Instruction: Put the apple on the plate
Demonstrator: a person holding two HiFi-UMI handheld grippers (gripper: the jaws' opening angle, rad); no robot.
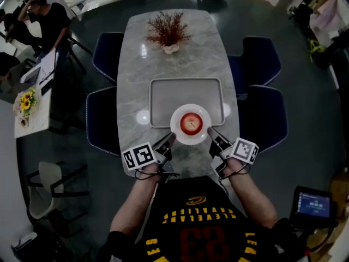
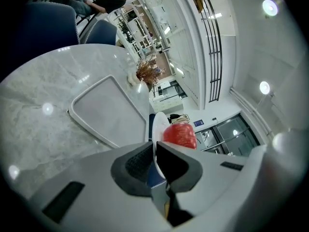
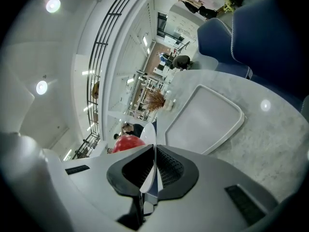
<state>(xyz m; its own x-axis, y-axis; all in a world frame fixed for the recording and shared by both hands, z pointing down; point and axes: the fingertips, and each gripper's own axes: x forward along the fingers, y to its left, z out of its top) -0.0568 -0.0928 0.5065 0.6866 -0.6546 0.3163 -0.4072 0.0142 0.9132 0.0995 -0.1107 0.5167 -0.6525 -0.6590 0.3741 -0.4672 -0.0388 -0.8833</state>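
Left gripper (image 1: 170,138) is pinched on the plate (image 1: 190,141) at its left rim, and right gripper (image 1: 211,131) is pinched on the right rim. In both gripper views the rim sits edge-on between the pads. Apple (image 1: 191,123) is on the plate, centred, between the two grippers and just past their tips. Plate overlaps the near edge of the grey tray (image 1: 185,91). Can't tell if it clears the tabletop (image 1: 131,64). Dried-flower vase (image 1: 169,34) is at the far end.

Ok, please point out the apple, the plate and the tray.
apple (image 1: 191,123): head view, middle of its top.
plate (image 1: 176,126): head view, bare left rim.
tray (image 1: 180,91): head view, bare flat bottom.
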